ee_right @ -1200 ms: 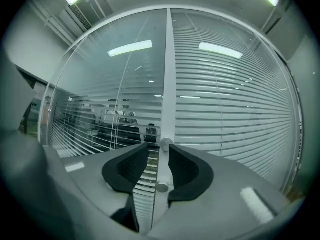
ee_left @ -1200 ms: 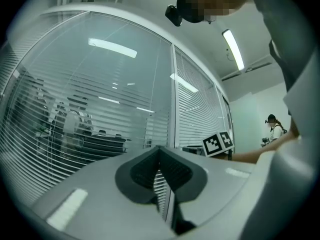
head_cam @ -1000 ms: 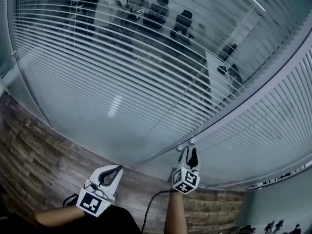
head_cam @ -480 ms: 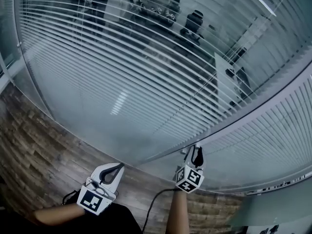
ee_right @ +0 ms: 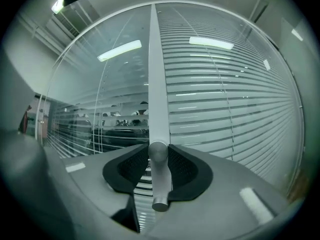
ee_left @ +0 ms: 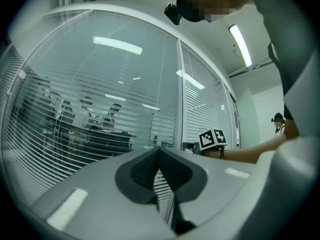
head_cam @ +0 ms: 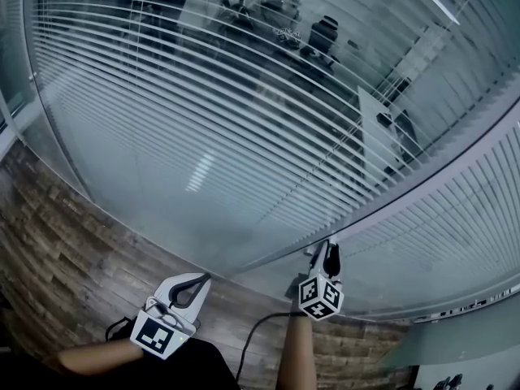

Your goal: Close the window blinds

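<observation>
Slatted blinds (head_cam: 203,96) hang behind the glass pane on the left, their slats tilted apart so the room beyond shows through. A second blind (head_cam: 455,218) fills the pane on the right. On the grey frame post (head_cam: 390,205) between them sits a silver knob (ee_right: 159,151) on a short rod. My right gripper (head_cam: 325,254) is closing on this knob, with both dark pads (ee_right: 180,166) against its sides. My left gripper (head_cam: 195,281) hangs lower left, away from the glass. Its jaws (ee_left: 159,151) are shut with nothing in them.
Wood-look flooring (head_cam: 73,250) runs along the foot of the glass wall. Behind the left pane are people and office chairs (head_cam: 325,35), and a white desk (head_cam: 378,136). A black cable (head_cam: 252,340) trails from my right gripper toward my body.
My right gripper has edged up to the frame post and its jaws have narrowed round the knob. The left gripper has hardly moved. The head view has shifted slightly.
</observation>
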`<state>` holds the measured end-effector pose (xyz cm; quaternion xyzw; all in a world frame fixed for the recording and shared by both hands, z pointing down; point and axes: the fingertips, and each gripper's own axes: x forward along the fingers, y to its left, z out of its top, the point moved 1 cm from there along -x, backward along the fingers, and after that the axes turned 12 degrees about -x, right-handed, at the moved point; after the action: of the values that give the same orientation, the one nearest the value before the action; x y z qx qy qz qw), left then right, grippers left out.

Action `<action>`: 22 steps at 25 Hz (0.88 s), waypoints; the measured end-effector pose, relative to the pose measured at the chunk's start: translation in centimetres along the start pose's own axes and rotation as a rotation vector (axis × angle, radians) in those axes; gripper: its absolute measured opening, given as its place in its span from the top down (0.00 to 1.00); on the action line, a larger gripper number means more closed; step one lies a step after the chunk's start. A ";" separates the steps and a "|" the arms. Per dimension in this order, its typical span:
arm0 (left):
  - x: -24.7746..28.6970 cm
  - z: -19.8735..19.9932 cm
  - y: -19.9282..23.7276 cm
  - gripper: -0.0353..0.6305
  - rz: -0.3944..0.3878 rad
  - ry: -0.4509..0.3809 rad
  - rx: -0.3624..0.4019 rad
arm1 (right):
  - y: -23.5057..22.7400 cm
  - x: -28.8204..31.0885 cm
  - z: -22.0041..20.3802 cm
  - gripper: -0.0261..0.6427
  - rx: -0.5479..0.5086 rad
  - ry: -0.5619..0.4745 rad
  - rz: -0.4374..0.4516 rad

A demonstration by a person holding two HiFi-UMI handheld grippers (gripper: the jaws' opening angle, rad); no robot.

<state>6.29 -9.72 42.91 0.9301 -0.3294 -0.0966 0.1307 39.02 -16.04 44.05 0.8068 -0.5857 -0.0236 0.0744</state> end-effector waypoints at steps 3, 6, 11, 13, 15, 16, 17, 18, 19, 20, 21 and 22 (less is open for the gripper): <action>-0.1 -0.1 0.2 0.94 0.000 0.008 0.003 | 0.2 0.0 0.0 0.77 -0.167 0.009 -0.015; -0.2 -0.2 0.4 0.94 0.000 0.016 0.007 | 0.5 0.0 0.1 0.78 -0.363 0.019 -0.018; 0.0 -0.1 0.3 0.94 -0.011 0.014 0.016 | 0.9 0.0 0.0 0.77 -0.469 0.055 0.016; 0.1 0.0 0.1 0.94 -0.014 0.012 0.011 | 0.3 -0.1 0.1 0.76 -0.266 0.049 0.029; 0.1 0.0 0.1 0.94 -0.014 0.013 0.004 | -0.3 -0.2 0.3 0.71 -0.069 0.029 0.032; 0.1 0.0 0.1 0.94 -0.013 0.014 0.002 | -0.5 -0.2 0.4 0.71 -0.010 0.018 0.033; 0.1 0.0 0.2 0.94 -0.012 0.015 0.001 | -0.6 -0.1 0.6 0.71 0.030 0.013 0.034; 0.0 0.0 0.2 0.94 -0.012 0.016 0.003 | -0.6 0.0 0.6 0.71 0.068 0.013 0.035; 0.0 0.0 0.3 0.94 -0.012 0.016 0.006 | -0.7 0.2 0.5 0.71 0.109 0.018 0.036; -0.1 0.0 0.3 0.94 -0.013 0.015 0.010 | -0.8 0.3 0.3 0.71 0.152 0.024 0.038; -0.1 0.0 0.2 0.94 -0.013 0.015 0.012 | -0.8 0.4 0.2 0.71 0.190 0.027 0.039; -0.2 0.0 0.2 0.94 -0.013 0.015 0.011 | -0.7 0.3 0.1 0.71 0.219 0.027 0.039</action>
<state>5.98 -9.76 42.96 0.9336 -0.3229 -0.0888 0.1273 39.75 -16.14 43.89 0.7987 -0.5994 0.0525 -0.0058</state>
